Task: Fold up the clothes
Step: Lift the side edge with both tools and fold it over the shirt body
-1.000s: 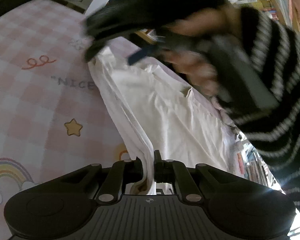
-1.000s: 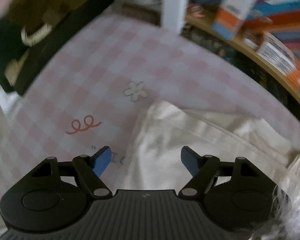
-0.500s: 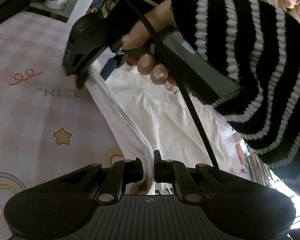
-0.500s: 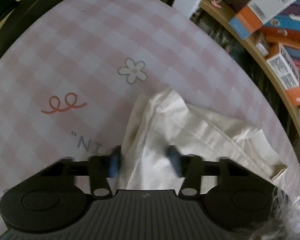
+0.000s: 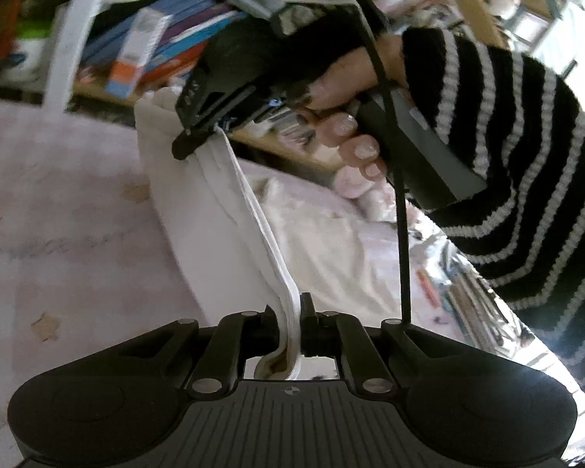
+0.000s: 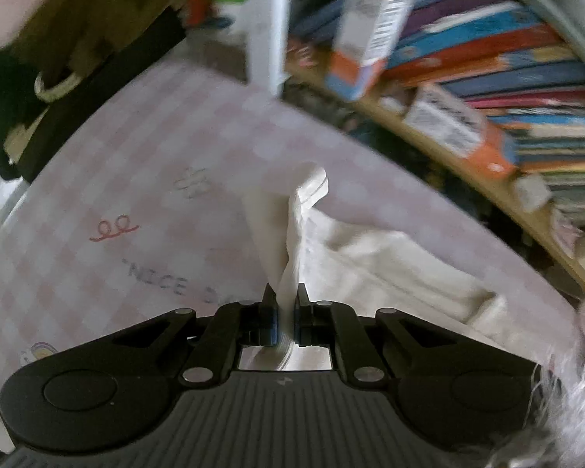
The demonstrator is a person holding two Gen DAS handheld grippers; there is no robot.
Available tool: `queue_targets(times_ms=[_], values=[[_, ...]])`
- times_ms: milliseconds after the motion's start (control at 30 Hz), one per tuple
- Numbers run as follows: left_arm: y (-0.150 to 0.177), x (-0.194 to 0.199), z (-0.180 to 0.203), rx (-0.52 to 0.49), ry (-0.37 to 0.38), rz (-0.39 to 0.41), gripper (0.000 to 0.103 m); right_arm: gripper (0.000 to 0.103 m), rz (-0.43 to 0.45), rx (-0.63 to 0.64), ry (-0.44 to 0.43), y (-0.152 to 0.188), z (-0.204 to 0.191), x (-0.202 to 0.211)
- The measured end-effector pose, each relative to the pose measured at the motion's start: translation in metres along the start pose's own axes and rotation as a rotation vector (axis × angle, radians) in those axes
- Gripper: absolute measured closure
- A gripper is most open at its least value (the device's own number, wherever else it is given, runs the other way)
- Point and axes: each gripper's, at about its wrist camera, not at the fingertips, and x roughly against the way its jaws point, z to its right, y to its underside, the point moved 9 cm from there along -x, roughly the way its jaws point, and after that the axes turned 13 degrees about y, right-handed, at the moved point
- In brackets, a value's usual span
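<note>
Garment: white cloth [image 5: 230, 241], soft and creased, with a thick folded hem along the edge; it was lifted partly off the checked surface, the rest lying rumpled on it.
Long axis: the raised edge [image 5: 261, 226] ran taut in a straight line from the left gripper up and away to the right gripper, rising toward the bookshelf side.
Left gripper [image 5: 290, 335]: jaws pinched tight on the doubled hem, the cloth bunched between the black fingers.
Right gripper [image 6: 285, 318]: closed down on a corner of the same cloth, blue pads pressing a thin fold; a small tip of fabric [image 6: 312, 185] stood up beyond the fingers.
Right hand [image 5: 347, 89]: wrapped round the gripper's grey handle, a black-and-white striped knitted sleeve [image 5: 518, 148] behind it.
Surface: pink-and-white gingham sheet [image 6: 136, 179], smooth, printed with a red squiggle [image 6: 113, 228], a flower outline and the lettering "NICE".
Background: wooden shelf [image 6: 440, 156] packed with books lying flat, an orange-and-white box [image 6: 370, 35] tilted against them; blurred.
Cable: thin black cord [image 5: 399, 195] hung down from the right gripper.
</note>
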Motion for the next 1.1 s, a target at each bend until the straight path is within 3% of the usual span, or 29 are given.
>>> queue_targets(times_ms=[267, 533, 800, 1100], values=[[-0.009, -0.045, 0.05, -0.078, 0.024, -0.034, 0.096, 0.096, 0.072, -0.103, -0.014, 0.036, 0.09, 0.03], [-0.009, -0.12, 0.089, -0.112, -0.05, -0.082, 0.096, 0.096, 0.169, -0.121, -0.102, 0.081, 0.171, 0.035], [0.004, -0.195, 0.124, -0.139, -0.151, -0.144, 0.095, 0.096, 0.218, -0.141, -0.225, 0.126, 0.244, 0.012], [0.029, -0.261, 0.139, -0.174, -0.259, -0.251, 0.095, 0.096, 0.195, -0.227, -0.314, 0.168, 0.285, -0.033]])
